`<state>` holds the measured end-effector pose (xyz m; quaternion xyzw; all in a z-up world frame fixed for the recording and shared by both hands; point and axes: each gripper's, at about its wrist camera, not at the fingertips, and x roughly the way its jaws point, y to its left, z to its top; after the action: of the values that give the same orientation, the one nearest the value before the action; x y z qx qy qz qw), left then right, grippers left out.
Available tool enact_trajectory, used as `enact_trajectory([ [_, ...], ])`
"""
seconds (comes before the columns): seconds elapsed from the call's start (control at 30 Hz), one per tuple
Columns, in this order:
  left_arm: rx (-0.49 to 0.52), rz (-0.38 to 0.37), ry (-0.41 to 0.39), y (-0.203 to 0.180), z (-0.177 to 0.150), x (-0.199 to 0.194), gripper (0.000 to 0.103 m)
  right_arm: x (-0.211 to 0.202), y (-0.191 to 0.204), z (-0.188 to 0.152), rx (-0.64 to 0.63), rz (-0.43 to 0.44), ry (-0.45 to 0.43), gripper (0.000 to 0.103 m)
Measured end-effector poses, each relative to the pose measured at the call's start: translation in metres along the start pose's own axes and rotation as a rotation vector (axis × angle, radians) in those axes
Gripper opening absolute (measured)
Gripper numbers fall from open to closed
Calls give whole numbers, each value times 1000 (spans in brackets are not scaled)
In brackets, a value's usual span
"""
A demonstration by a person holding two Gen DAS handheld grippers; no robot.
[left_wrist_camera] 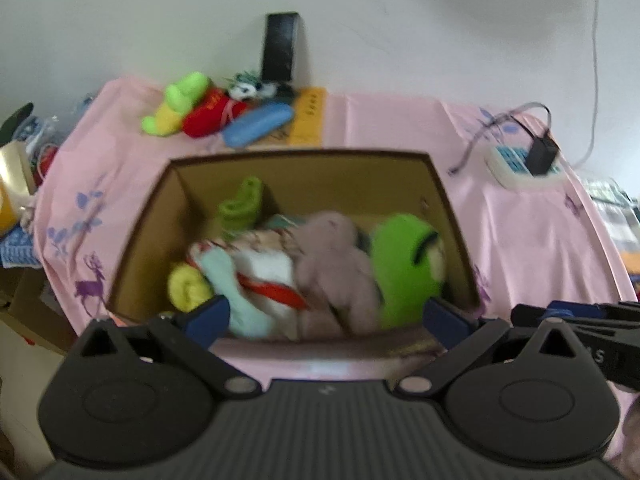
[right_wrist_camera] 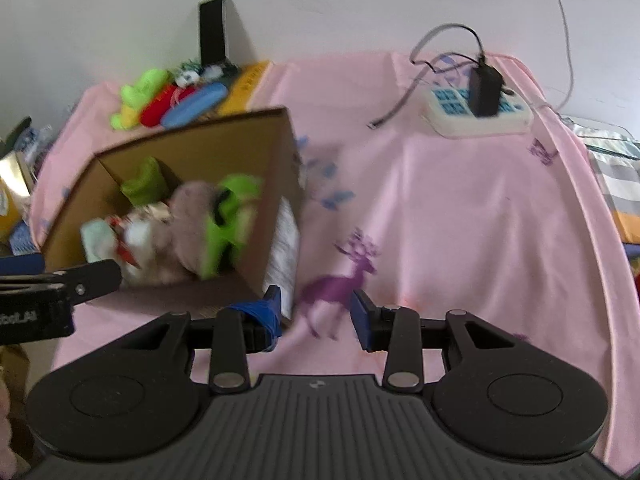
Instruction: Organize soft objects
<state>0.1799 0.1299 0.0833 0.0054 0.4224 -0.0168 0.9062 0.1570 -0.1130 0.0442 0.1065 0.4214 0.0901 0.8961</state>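
An open cardboard box (left_wrist_camera: 152, 240) sits on a worktop draped in a pink cloth (left_wrist_camera: 400, 124) printed with purple deer, filling the centre of the left wrist view and the left half of the right wrist view. Packed inside it are soft toys: a mauve plush bear (left_wrist_camera: 336, 256) in the middle, a bright green plush (left_wrist_camera: 404, 264) against the right-hand wall, a rolled yellow cloth (left_wrist_camera: 186, 286) at lower left, a pale mint and white plush (left_wrist_camera: 248, 276) beside it, and a small green toy (left_wrist_camera: 242, 200) towards the back. The left claw (left_wrist_camera: 326, 316) hangs over the box's near edge at the bottom of its frame, its blue-tipped fingers (left_wrist_camera: 208, 316) spread wide and gripping nothing. The right claw (right_wrist_camera: 316, 312), at lower centre of its own view, stands open over bare cloth just right of the box's near corner, also empty. More soft things lie in a cluster in the upper left, well apart from the box: a green and yellow plush (left_wrist_camera: 176, 104), a red plush (left_wrist_camera: 210, 116) and a blue case (left_wrist_camera: 258, 124). A white power strip (right_wrist_camera: 476, 114) with a black adapter plugged in rests at upper right of the cloth. Both views are blurred
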Motion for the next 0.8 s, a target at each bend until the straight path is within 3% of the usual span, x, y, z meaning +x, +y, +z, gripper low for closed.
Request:
enact_trajectory([
  [0.4, -17, 51, -65, 44, 16, 16, 103, 3, 54, 37, -3, -32, -129, 22],
  [0.8, 37, 138, -52, 62, 21, 27, 103, 11, 83, 36, -49, -57, -146, 22],
])
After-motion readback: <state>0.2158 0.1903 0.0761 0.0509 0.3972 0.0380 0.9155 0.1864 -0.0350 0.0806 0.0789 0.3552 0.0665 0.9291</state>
